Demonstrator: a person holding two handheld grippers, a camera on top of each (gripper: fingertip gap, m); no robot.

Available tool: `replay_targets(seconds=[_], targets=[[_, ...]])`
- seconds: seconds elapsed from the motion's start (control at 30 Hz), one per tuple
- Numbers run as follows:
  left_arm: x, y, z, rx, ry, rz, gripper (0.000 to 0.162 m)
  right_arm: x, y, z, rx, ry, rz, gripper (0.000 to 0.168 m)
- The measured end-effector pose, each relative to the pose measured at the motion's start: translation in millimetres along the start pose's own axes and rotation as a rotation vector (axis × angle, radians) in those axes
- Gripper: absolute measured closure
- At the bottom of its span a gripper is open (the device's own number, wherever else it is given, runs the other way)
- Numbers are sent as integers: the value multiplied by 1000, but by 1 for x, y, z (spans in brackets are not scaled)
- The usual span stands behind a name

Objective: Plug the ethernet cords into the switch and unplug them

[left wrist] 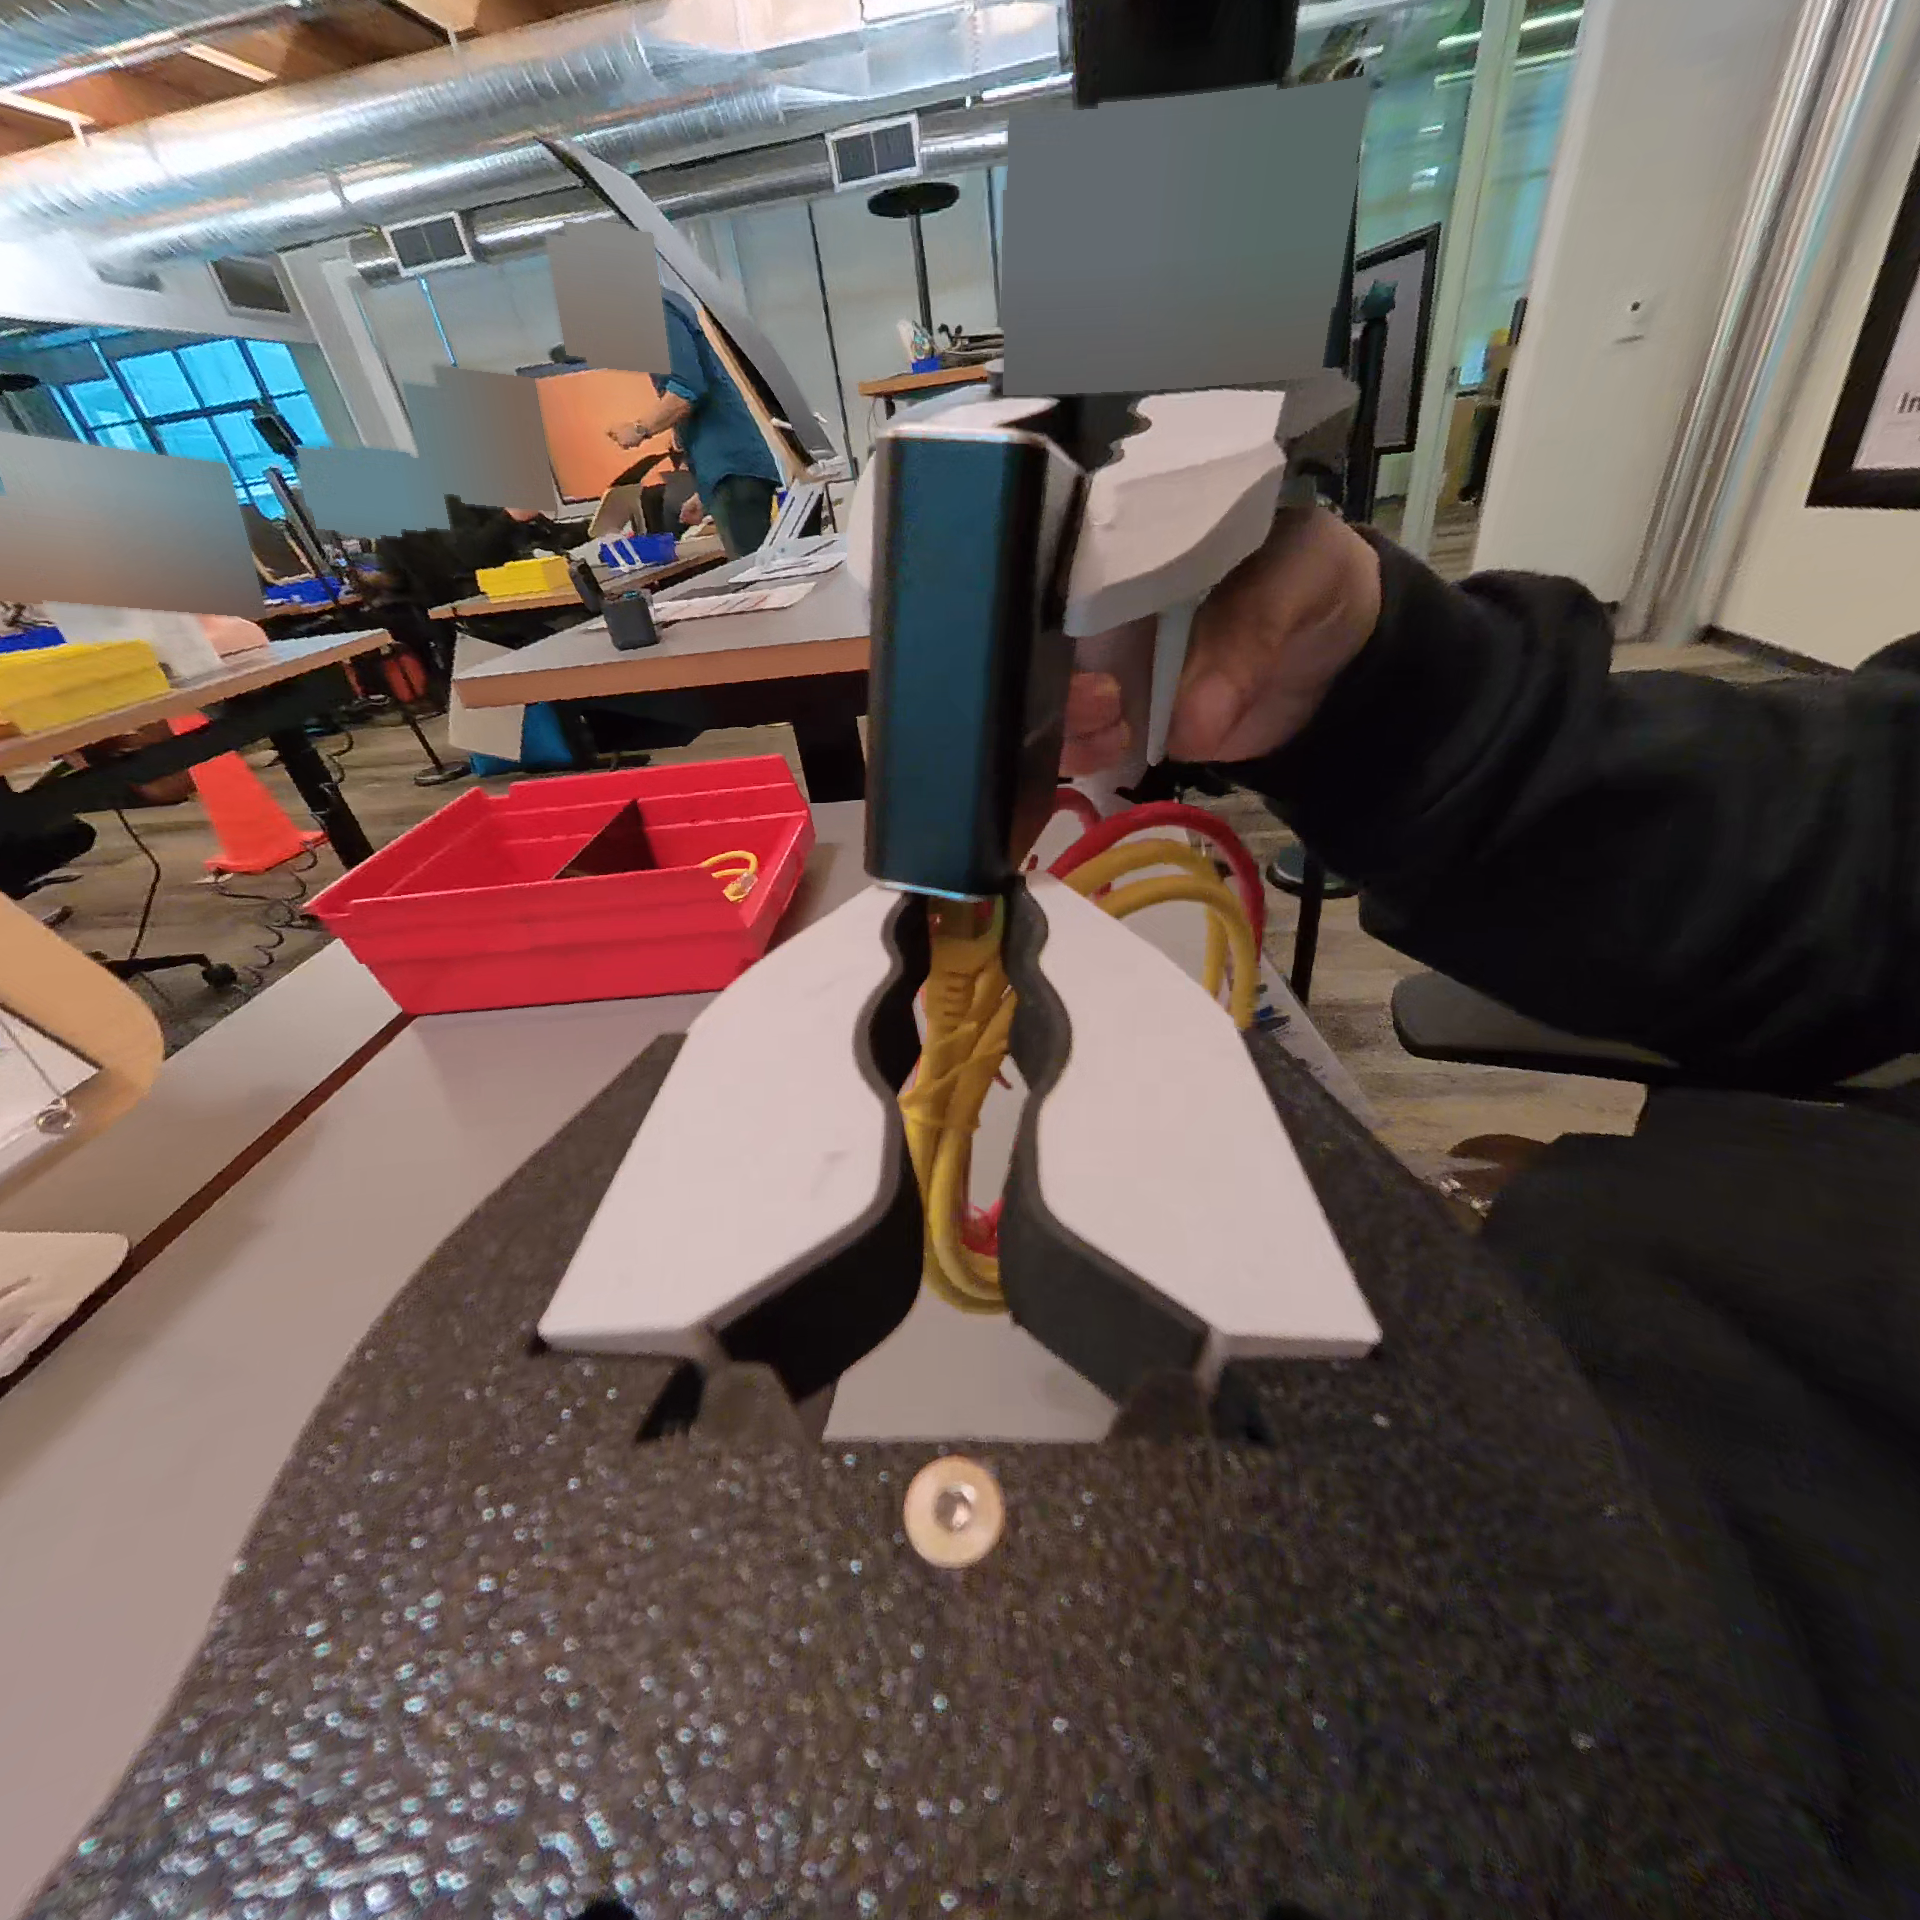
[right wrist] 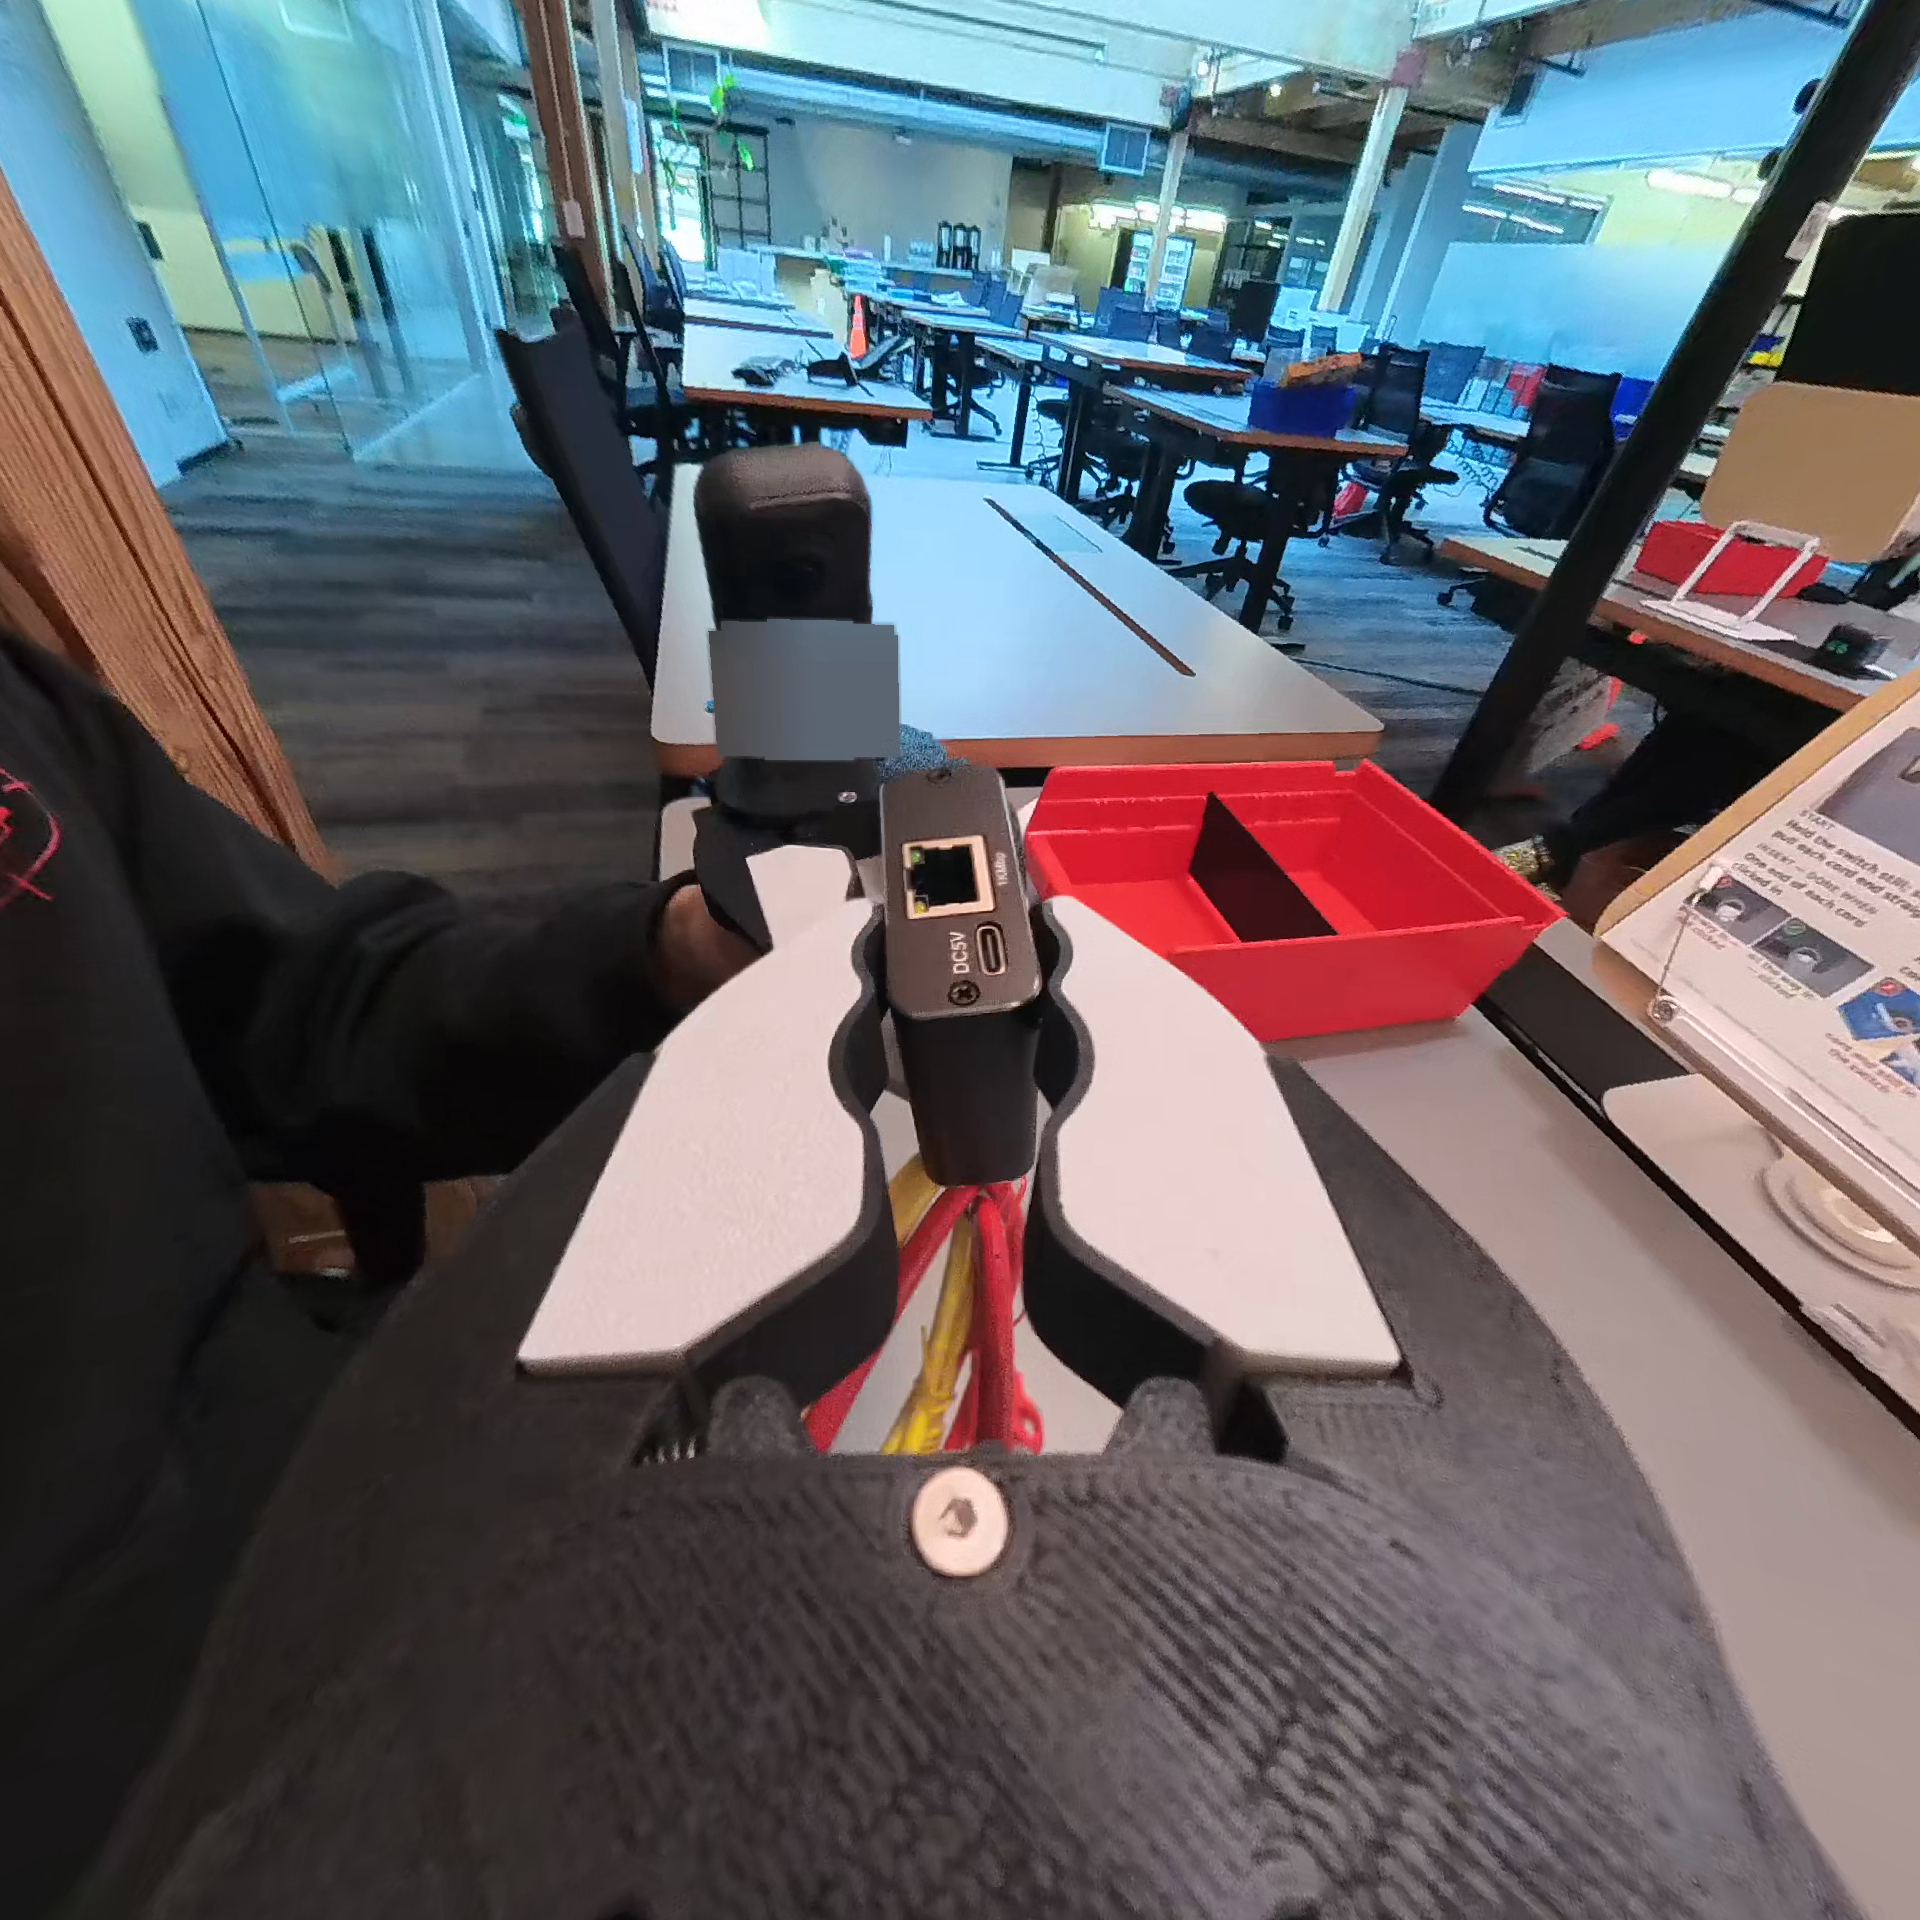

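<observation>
Your right claw point(right wrist: 956, 997) clamps the switch point(right wrist: 961, 935) upright off the desk, steadying it — left claw point(left wrist: 961, 935) pinches a yellow cord point(left wrist: 961, 997) at its underside port, direction unclear.

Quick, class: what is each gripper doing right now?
Left gripper: closed on a yellow ethernet cord at the switch.
Right gripper: closed on the switch.
</observation>
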State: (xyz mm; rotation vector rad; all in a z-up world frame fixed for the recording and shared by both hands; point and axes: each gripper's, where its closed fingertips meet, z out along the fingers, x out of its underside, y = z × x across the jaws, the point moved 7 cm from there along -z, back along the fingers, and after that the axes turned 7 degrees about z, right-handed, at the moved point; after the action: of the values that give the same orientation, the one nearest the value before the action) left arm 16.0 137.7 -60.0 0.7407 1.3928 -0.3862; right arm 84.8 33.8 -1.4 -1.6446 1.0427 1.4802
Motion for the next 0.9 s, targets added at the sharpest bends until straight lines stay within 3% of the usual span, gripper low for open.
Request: replay_targets(seconds=[0.2, 0.43, 0.63, 0.8, 0.9], targets=[[8, 4, 4, 147, -179, -235, 148, -8, 0, 7, 28, -9, -10, 143], [9, 6, 1, 41, -91, -96, 148, -3, -7, 8, 31, -15, 41, 142], [22, 8, 8, 195, -273, -313, 148, -4, -8, 12, 65, 8, 30, 143], [17, 8, 7, 143, -220, -242, 148, -4, -10, 10, 40, -22, 57, 143], [21, 10, 7, 208, -324, -356, 148, -7, -9, 14, 54, -28, 52, 143]])
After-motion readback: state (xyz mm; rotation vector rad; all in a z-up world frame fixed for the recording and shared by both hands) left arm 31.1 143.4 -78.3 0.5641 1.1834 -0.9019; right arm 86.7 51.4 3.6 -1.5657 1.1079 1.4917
